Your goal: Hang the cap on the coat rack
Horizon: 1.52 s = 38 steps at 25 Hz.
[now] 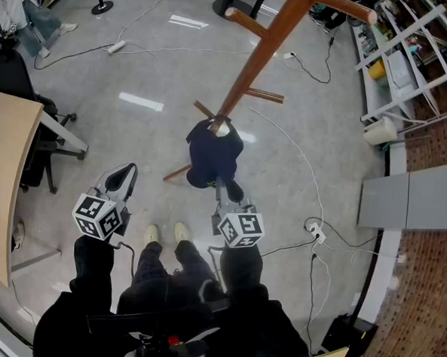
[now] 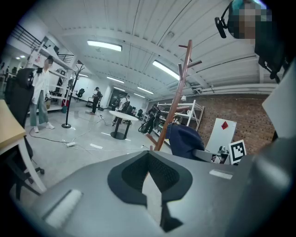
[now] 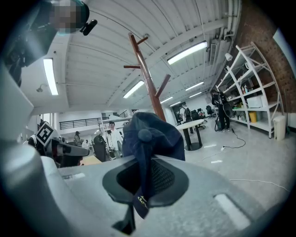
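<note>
Holding the cap (image 3: pixel 150 134) by its strap in our right gripper (image 3: pixel 144 171), jaws clamped on it, just beside the coat rack (image 1: pixel 270 41). Not hung yet. Left gripper (image 2: pixel 149 159) closed, empty. Hooking remains.

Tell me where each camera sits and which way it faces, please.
Head view: on the person's head, facing steeply down; shows left claw, right claw, legs, shoes.
Left gripper view: on the left claw, looking along its empty jaws toward the coat rack.
Right gripper view: on the right claw, looking along jaws shut on the cap.
Shared: all three show cap and coat rack.
</note>
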Each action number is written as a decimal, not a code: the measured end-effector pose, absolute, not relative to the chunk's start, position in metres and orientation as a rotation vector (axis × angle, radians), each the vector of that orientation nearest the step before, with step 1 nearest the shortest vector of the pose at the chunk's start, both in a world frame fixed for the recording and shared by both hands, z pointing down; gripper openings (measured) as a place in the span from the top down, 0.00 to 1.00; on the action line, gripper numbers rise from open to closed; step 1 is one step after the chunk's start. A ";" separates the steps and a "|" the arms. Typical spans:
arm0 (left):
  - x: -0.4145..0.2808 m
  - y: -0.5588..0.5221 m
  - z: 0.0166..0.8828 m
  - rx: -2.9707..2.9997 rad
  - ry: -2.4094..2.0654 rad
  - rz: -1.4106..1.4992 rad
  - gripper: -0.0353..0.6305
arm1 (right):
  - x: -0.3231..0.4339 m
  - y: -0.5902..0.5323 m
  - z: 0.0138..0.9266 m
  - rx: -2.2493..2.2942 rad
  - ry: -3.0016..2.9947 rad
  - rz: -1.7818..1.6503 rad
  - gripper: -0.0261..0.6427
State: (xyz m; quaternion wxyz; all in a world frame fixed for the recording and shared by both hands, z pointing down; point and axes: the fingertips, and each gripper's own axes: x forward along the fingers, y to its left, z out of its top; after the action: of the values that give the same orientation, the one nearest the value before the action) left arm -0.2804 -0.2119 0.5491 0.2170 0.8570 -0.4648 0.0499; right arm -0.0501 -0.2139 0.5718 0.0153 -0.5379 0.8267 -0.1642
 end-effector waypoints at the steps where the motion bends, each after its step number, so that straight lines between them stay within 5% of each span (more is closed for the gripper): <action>1: -0.280 -0.212 0.549 2.374 -1.287 0.138 0.94 | -0.050 -0.215 0.573 -1.675 2.573 -0.512 0.94; 38: -0.277 -0.217 0.567 2.352 -1.284 0.163 0.94 | -0.058 -0.259 0.622 -1.714 2.664 -0.564 0.94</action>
State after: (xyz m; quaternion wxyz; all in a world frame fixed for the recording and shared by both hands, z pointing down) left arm -0.2773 -0.2174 0.5665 0.2265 0.8533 -0.4659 0.0592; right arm -0.0578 -0.2593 0.6224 -0.0379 -0.5323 0.8274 -0.1752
